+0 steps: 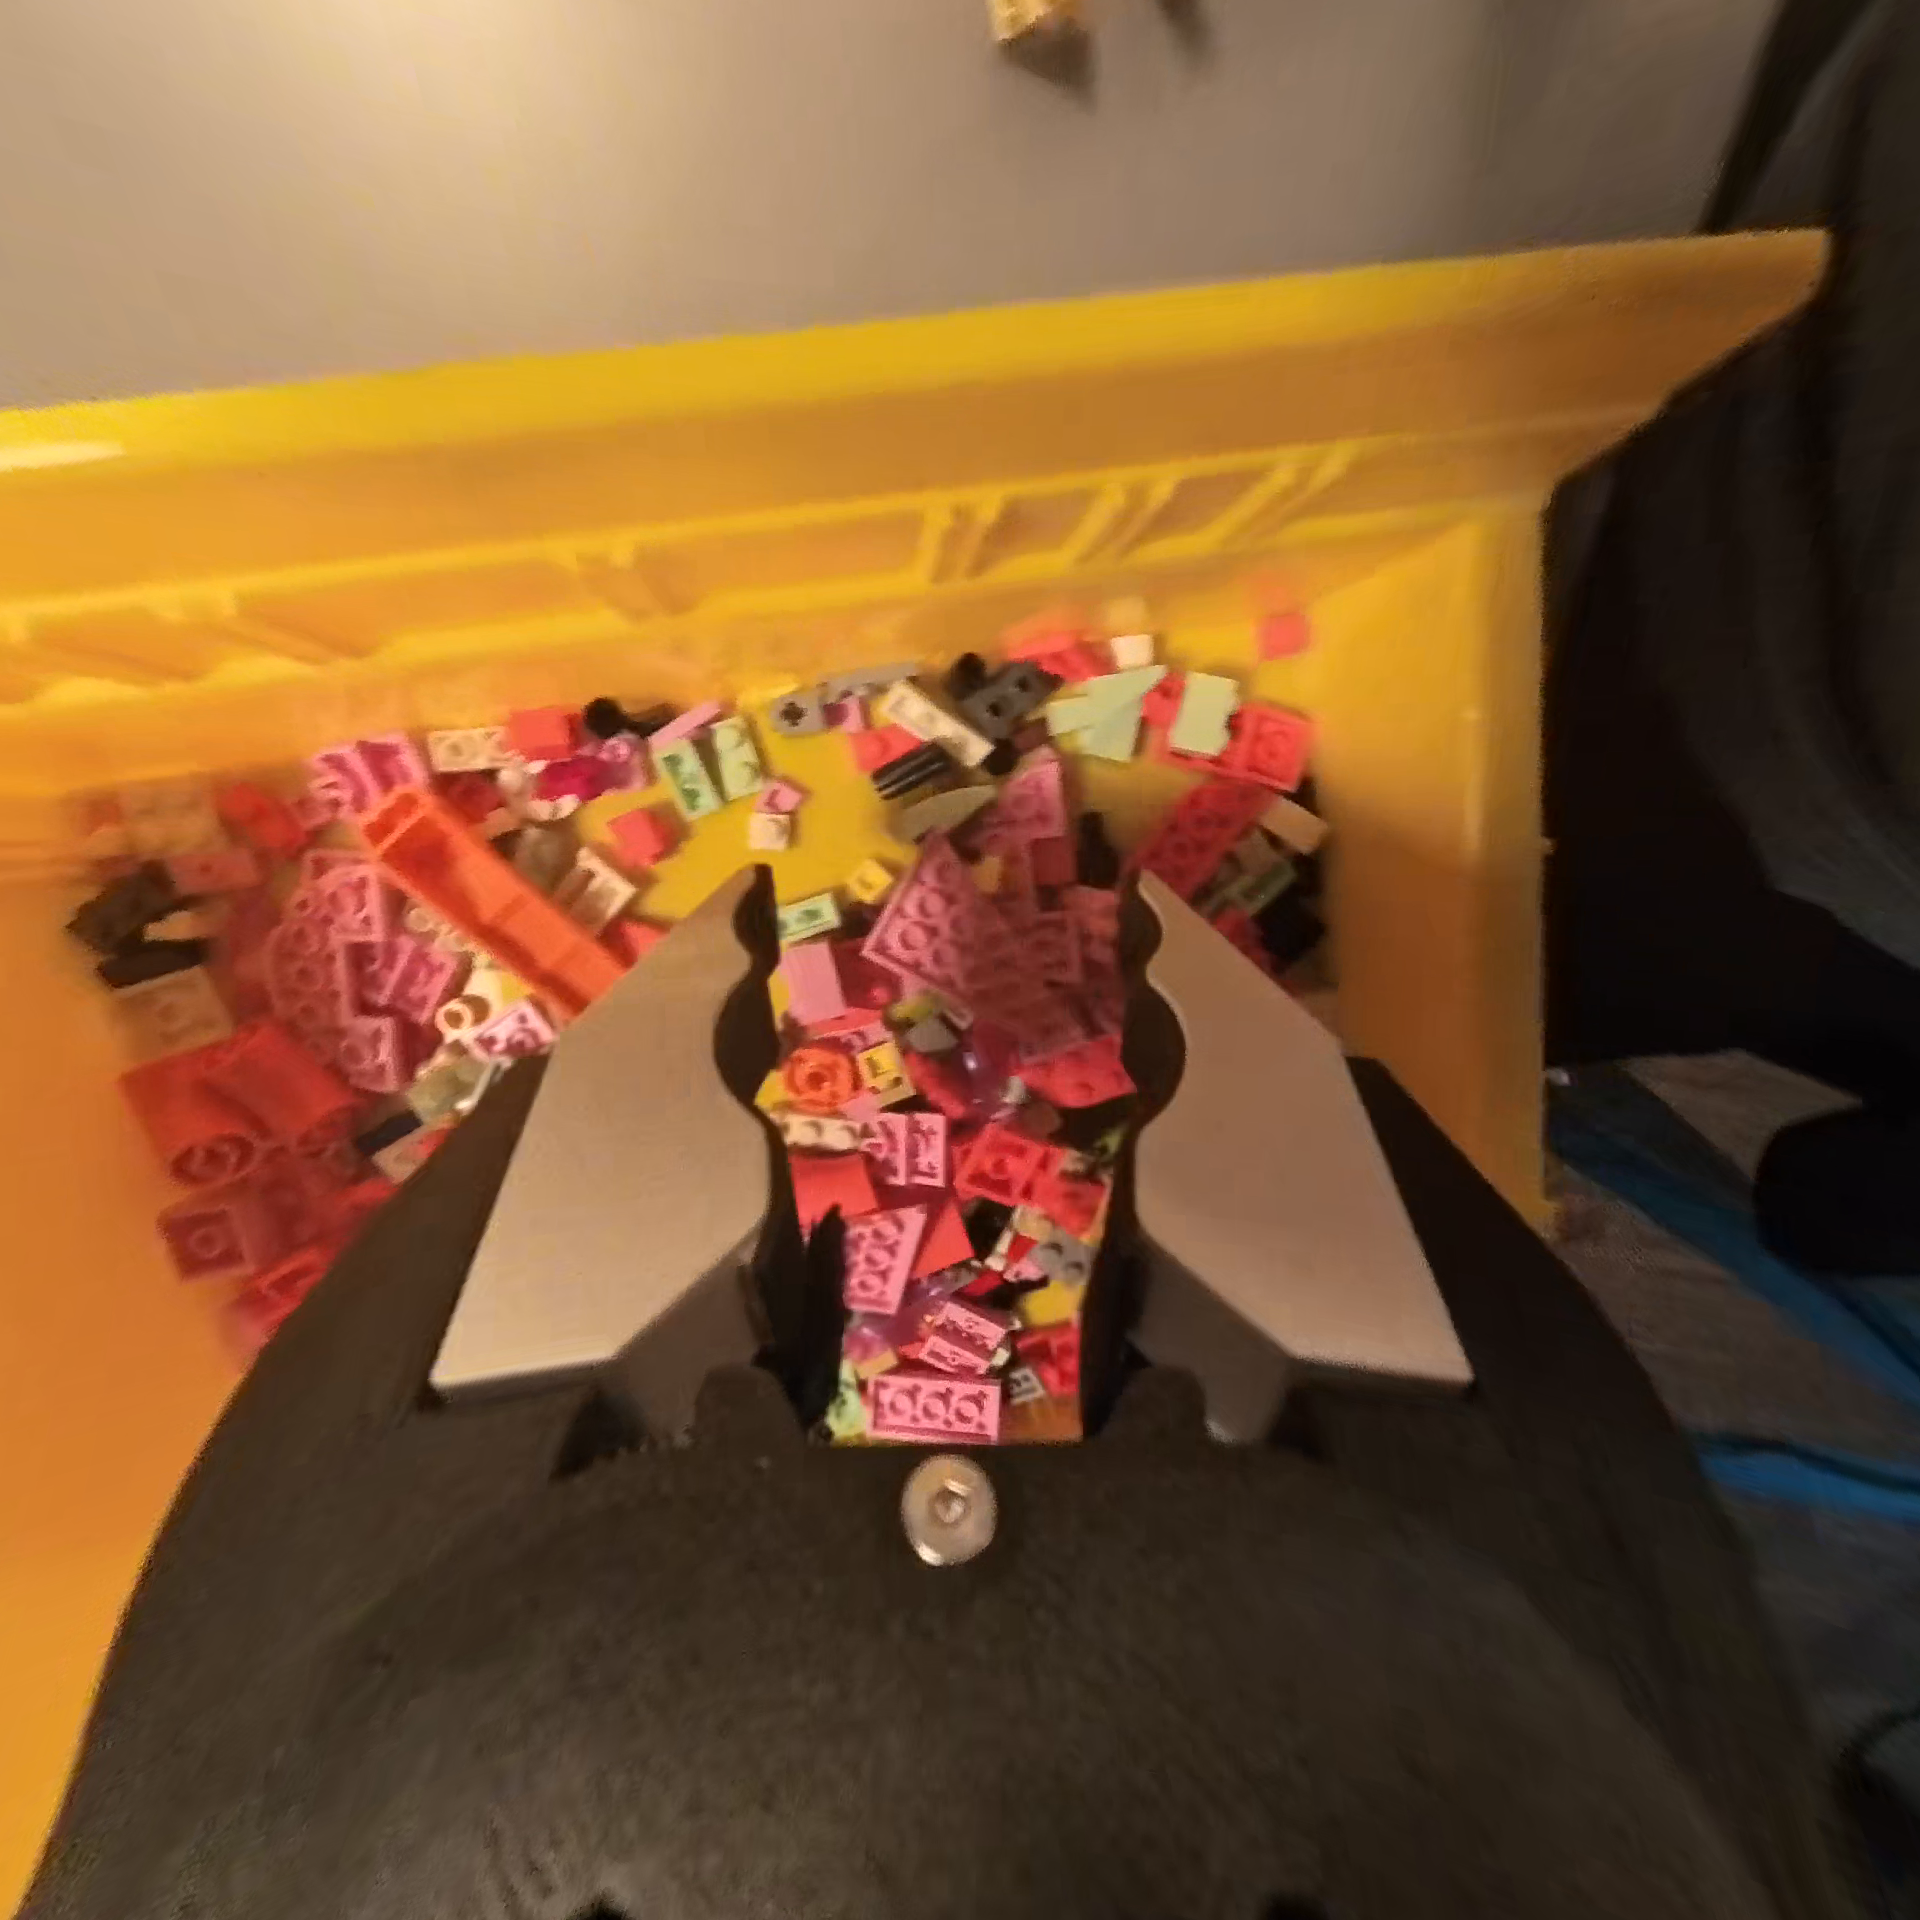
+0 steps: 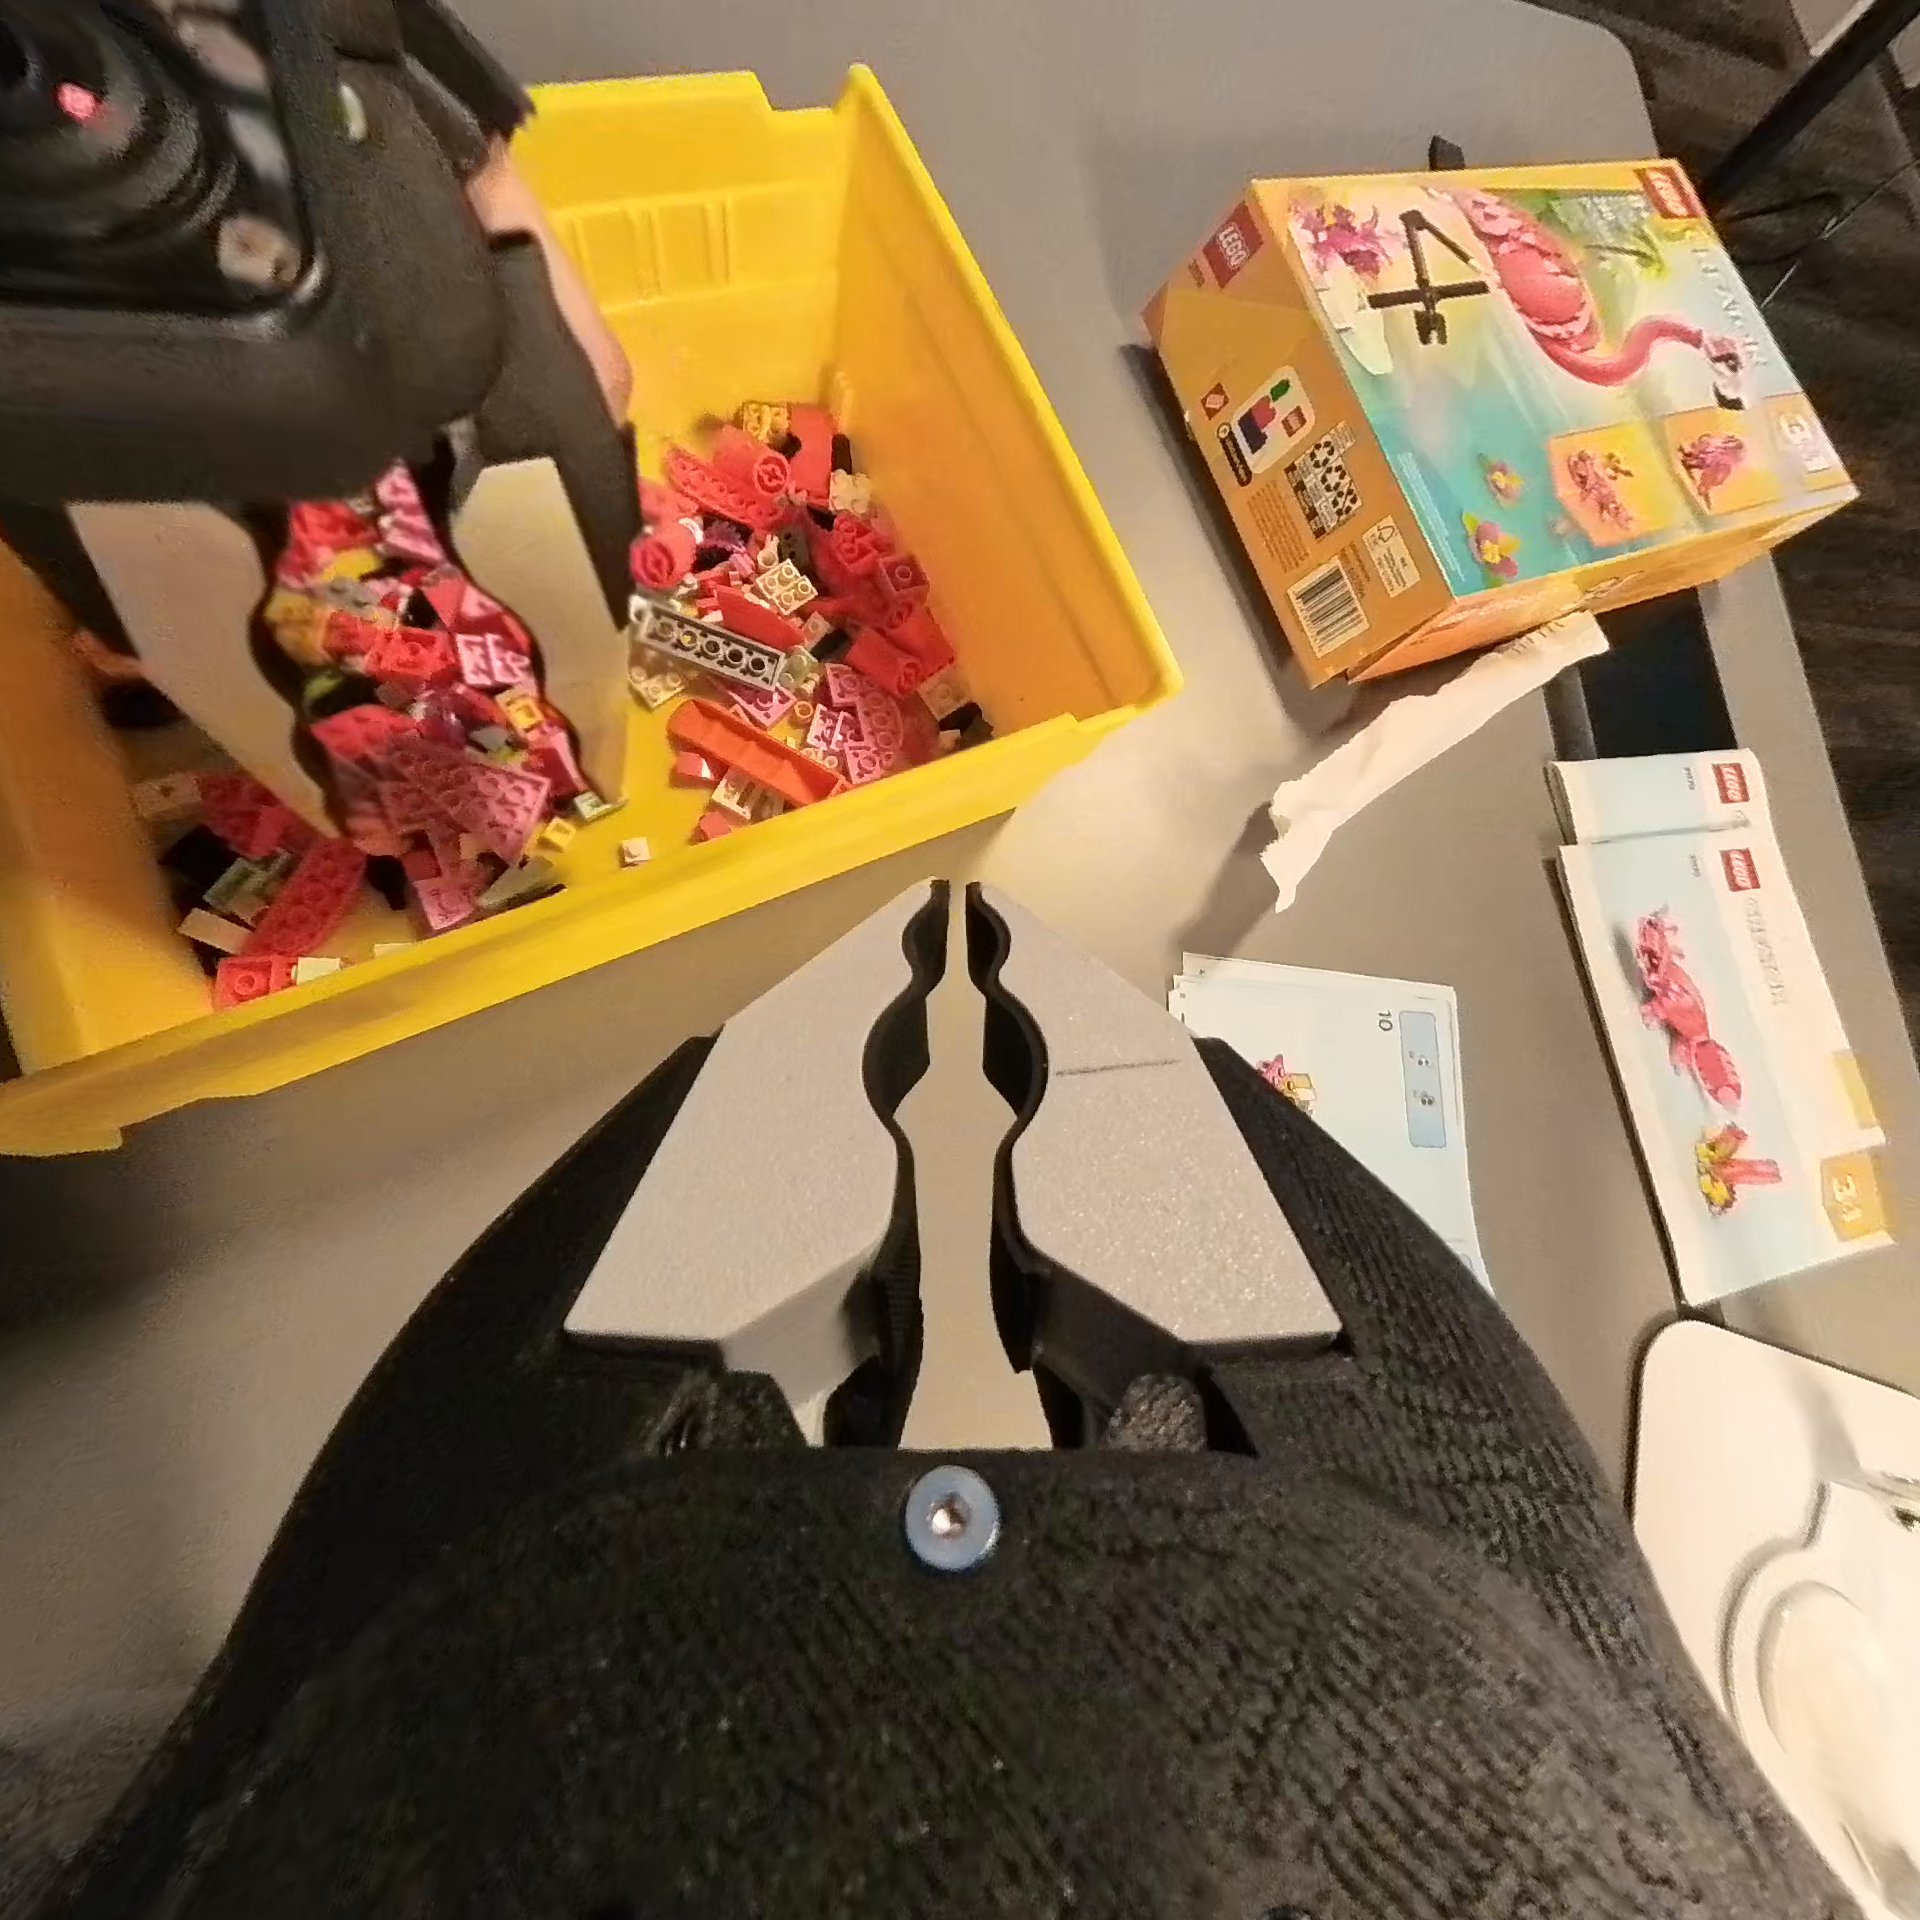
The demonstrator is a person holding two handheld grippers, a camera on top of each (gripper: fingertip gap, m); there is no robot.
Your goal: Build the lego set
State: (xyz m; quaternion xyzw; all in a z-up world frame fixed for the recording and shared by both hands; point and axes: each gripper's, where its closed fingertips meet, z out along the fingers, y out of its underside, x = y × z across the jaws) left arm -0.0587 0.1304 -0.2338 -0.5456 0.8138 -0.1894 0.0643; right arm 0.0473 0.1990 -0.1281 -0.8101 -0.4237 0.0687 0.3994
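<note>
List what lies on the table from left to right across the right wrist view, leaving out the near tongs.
Left tongs, open over the bricks → yellow bin of pink and red bricks → torn white paper → flamingo set box → closed instruction booklets at the right edge.

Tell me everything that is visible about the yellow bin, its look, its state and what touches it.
The yellow bin is an open, rectangular tub of what looks like smooth hard plastic, with a thick rim and ribbed inner walls. It stands on the grey table, left of a printed cardboard box. A heap of small toy bricks, mostly pink and red, covers much of its floor; bare yellow patches show between them. The left gripper reaches into it with fingers spread. The right gripper, closed, is outside its near wall.
</note>
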